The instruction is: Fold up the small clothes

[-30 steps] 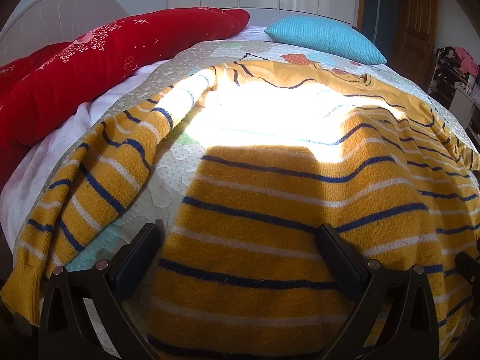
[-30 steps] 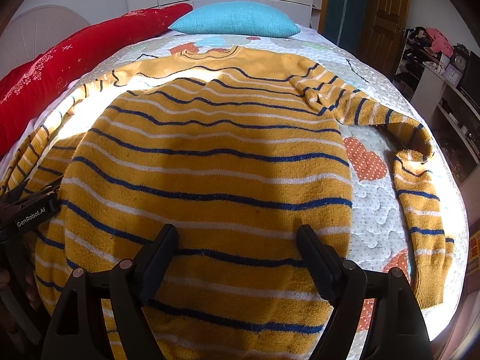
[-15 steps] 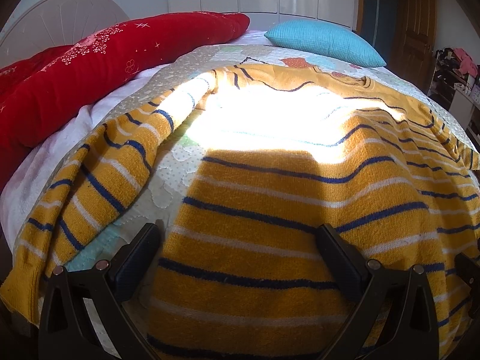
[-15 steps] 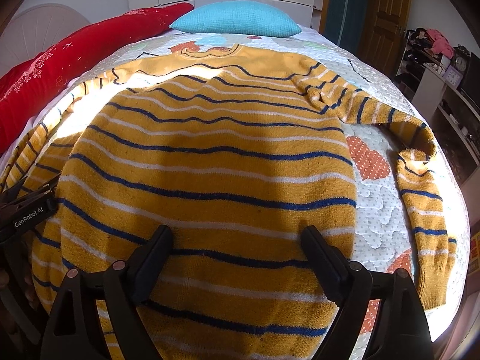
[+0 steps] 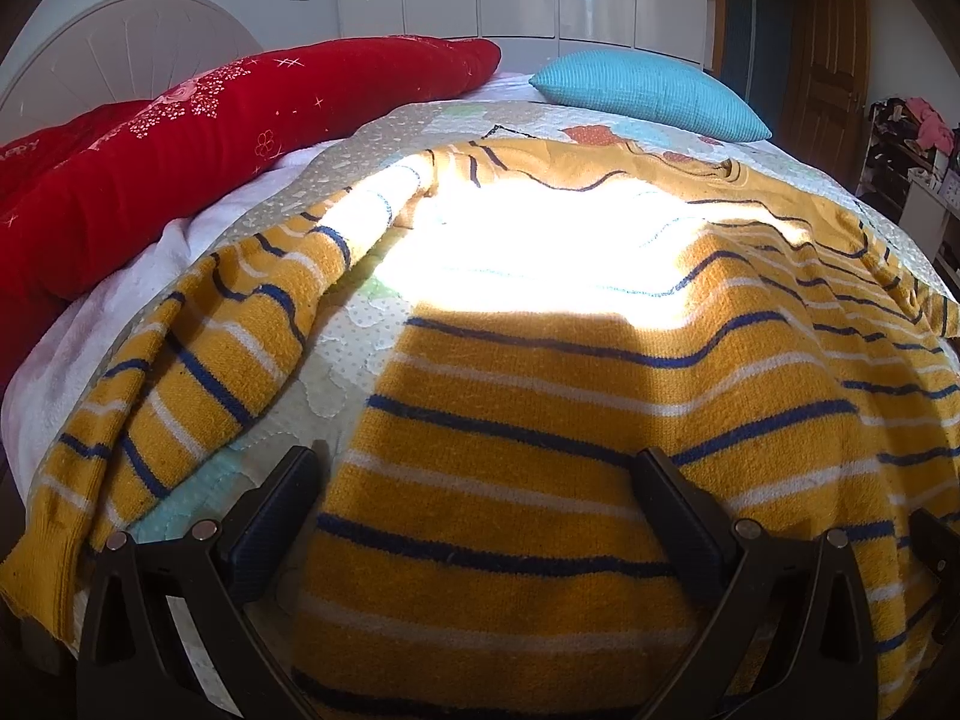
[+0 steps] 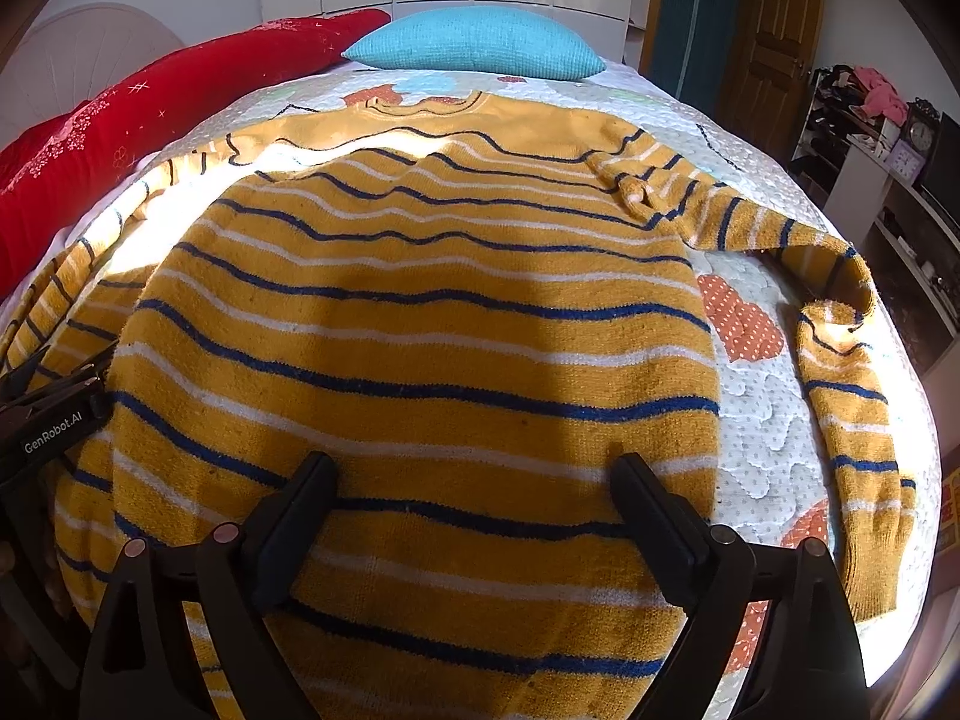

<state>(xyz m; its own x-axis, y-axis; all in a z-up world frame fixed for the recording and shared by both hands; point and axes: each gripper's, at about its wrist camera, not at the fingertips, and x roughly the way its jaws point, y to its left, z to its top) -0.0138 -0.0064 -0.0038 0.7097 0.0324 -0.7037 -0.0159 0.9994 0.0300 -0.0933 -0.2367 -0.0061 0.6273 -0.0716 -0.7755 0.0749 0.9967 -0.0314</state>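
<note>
A yellow sweater with blue and white stripes point(image 6: 420, 324) lies spread flat on the bed, collar at the far end. Its right sleeve point(image 6: 852, 420) bends down along the bed's right side. Its left sleeve point(image 5: 180, 384) runs down the left side. My left gripper point(image 5: 480, 510) is open, its fingers wide apart over the sweater's lower left part. My right gripper point(image 6: 474, 510) is open over the lower middle of the sweater. The left gripper's body also shows at the left edge of the right wrist view point(image 6: 48, 432).
The quilted bedspread point(image 6: 762, 408) covers the bed. A long red pillow point(image 5: 180, 162) lies along the left side and a turquoise pillow point(image 6: 480, 39) at the far end. Shelves with clutter point(image 6: 870, 114) and a wooden door point(image 6: 774, 24) stand at the right.
Both grippers have drawn back slightly toward the near hem, still open. The sweater has not moved.
</note>
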